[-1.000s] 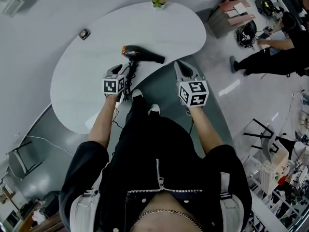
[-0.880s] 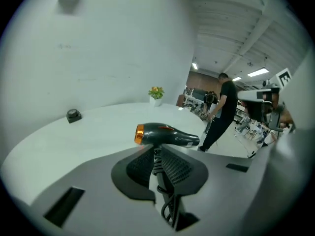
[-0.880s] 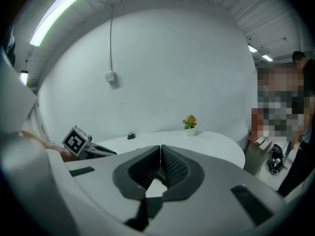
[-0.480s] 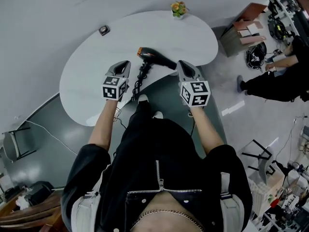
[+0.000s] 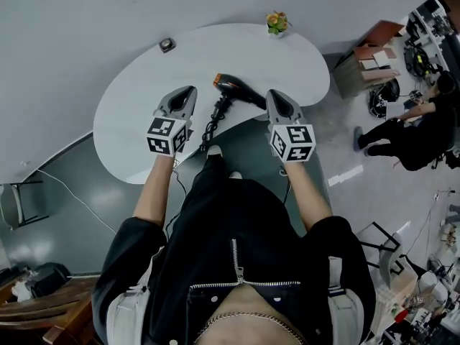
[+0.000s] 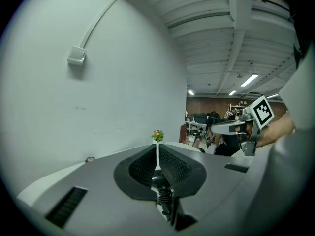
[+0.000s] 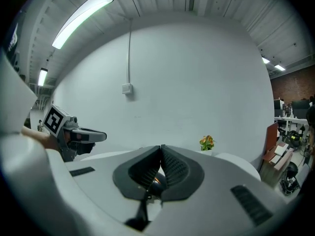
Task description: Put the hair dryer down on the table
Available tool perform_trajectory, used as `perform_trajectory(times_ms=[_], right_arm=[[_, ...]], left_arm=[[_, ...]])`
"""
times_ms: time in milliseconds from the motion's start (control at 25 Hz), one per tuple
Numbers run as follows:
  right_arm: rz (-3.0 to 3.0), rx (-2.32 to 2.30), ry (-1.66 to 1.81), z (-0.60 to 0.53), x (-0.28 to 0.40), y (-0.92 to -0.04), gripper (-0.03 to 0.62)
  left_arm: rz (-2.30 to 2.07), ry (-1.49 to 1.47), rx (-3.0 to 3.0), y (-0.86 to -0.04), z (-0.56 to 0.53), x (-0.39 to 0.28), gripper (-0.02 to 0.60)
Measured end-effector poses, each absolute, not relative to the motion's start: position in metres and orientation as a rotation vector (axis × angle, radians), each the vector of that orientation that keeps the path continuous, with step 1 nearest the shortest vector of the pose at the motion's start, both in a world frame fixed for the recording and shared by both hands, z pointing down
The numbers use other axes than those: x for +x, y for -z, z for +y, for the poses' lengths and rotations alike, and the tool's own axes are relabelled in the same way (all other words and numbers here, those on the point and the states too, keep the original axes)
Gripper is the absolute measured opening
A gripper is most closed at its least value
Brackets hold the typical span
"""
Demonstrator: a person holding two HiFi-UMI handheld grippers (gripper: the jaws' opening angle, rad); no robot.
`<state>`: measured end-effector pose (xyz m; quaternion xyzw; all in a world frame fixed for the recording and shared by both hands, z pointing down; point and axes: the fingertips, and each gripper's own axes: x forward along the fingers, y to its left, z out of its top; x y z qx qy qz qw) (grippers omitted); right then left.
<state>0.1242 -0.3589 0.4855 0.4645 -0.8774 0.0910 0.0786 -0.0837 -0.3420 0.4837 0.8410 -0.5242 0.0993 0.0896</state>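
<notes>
The black hair dryer with its orange rear end lies on the white table, its handle and coiled cord trailing toward the near edge. My left gripper hovers left of the cord, apart from it, jaws shut and empty. My right gripper is just right of the dryer's nozzle, jaws shut and empty too. In the left gripper view the shut jaws meet in a thin line, with the cord below them. In the right gripper view part of the dryer shows beneath the shut jaws.
A small potted plant stands at the table's far edge and a small round object lies at the far left. A person in black and cluttered furniture are off to the right. A chair stands at left.
My left gripper, which was at the dryer's handle, has drawn off to the left and shut its jaws. The dryer stays lying on the table. The right gripper holds its place.
</notes>
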Motion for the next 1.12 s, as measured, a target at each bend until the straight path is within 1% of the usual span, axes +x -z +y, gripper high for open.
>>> perform_trajectory(times_ms=[200, 1120], right_arm=[[-2.638, 1.363, -0.253, -0.357, 0.119, -0.485, -0.007], [-2.63, 1.349, -0.27, -0.353, 0.107, -0.492, -0.008]], left_arm=[[-1.592, -0.247, 2.501, -0.473, -0.338, -0.089, 0.032], [-1.551, -0.259, 2.461, -0.494, -0.328, -0.094, 0.032]])
